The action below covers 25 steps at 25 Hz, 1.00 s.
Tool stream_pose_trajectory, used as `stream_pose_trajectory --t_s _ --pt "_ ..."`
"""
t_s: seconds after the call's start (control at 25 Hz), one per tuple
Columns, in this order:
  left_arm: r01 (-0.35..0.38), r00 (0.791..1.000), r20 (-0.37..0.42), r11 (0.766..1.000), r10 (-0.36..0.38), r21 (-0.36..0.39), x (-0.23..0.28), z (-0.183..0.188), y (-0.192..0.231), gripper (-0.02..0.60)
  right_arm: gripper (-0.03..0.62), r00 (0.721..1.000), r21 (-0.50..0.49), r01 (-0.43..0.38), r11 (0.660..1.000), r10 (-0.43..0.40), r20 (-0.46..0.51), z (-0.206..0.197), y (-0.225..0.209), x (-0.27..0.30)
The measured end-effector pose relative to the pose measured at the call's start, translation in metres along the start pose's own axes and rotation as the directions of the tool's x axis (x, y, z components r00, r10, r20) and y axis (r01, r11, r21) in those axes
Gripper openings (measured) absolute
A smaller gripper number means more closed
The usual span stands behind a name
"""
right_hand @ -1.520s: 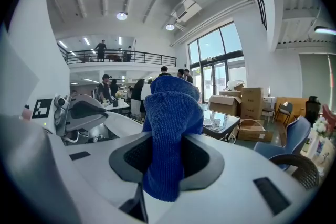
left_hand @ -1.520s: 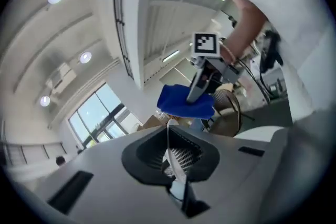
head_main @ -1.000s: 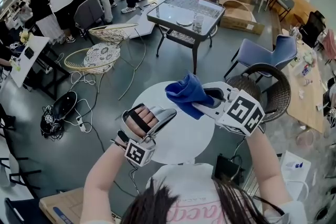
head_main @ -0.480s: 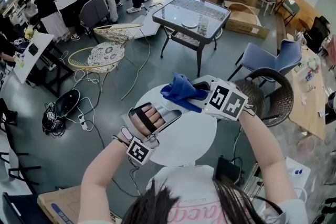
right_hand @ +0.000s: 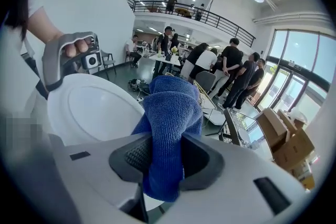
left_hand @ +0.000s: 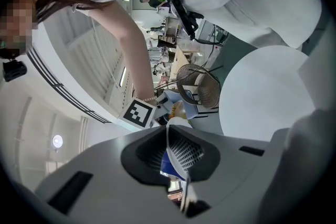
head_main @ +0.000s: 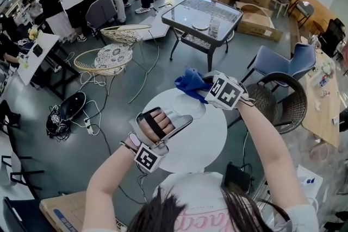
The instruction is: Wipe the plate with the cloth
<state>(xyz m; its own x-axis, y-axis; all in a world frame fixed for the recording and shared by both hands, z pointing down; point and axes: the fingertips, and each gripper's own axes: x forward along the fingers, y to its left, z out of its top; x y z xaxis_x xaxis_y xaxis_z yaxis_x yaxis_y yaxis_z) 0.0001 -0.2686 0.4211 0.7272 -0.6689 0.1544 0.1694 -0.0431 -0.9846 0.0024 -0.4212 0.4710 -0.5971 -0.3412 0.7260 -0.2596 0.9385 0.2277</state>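
Left gripper (head_main: 184,120) is shut hard on the thin rim of the plate (head_main: 189,110). It pinches only the edge, I reckon so the whole face stays free for wiping. The plate is held up in the air over the white round table (head_main: 204,146), not resting on it, with its well facing the other tool. Right gripper (head_main: 205,88) is clamped on the blue cloth (head_main: 190,81), which is bunched, and a fat wad sticks out past the jaws, so fabric rather than plastic would meet the plate. The cloth sits just at the plate's far rim, opposite the left grip. Touching or not, I can't tell. In the right gripper view the cloth (right_hand: 170,113) is beside the plate (right_hand: 89,107), so I judge wiping is about to start.
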Motion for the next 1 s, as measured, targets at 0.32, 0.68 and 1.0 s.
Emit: stream_pose_trajectory --t_s 0.32,0.68,1.0 --pt "-0.027 0.998 -0.058 0.977 0.015 -0.212 -0.002 -0.011 0.008 0.020 0.133 0.976 0.250 0.084 0.965 -0.130 0.173 0.004 -0.034 -0.022" --pt "-0.234 0.968 -0.245 0.541 0.054 -0.808 -0.007 -0.073 0.019 0.020 0.133 0.888 0.372 0.169 0.913 -0.305 0.345 0.030 -0.015 -0.112" --pt "-0.326 0.943 -0.324 0.011 0.083 -0.945 -0.020 -0.108 0.023 0.018 0.133 0.817 0.493 0.199 0.847 -0.422 0.394 0.020 0.017 -0.146"
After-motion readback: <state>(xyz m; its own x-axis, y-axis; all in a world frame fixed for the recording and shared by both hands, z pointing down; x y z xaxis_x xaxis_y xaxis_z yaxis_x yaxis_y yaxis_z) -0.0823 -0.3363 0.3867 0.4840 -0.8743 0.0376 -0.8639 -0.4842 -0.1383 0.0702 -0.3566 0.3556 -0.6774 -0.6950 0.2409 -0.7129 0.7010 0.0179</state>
